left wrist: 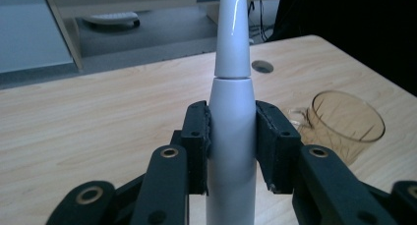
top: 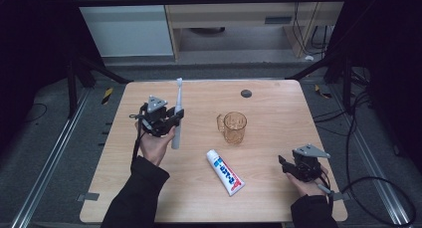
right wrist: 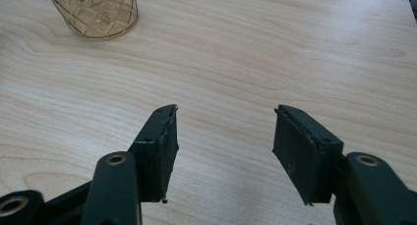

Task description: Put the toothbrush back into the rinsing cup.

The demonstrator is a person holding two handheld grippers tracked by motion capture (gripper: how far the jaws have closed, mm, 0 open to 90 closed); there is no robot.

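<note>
A white electric toothbrush (top: 177, 116) stands upright above the table's left half, and my left gripper (top: 169, 119) is shut on its handle. In the left gripper view the two black pads (left wrist: 197, 136) press both sides of the toothbrush (left wrist: 232, 112). An amber glass mug (top: 234, 127) stands near the table's middle, to the right of the toothbrush. A white toothpaste tube (top: 225, 171) lies flat in front of the mug. At the right front of the table my right gripper (top: 284, 164) is open, nothing between its pads (right wrist: 162, 146), over bare wood.
The light wooden table (top: 268, 108) has a dark round hole cover (top: 246, 93) at the back. Its right edge lies close to my right hand. Cables (top: 378, 188) trail on the floor to the right. The mug (right wrist: 96, 11) shows at the upper left of the right gripper view.
</note>
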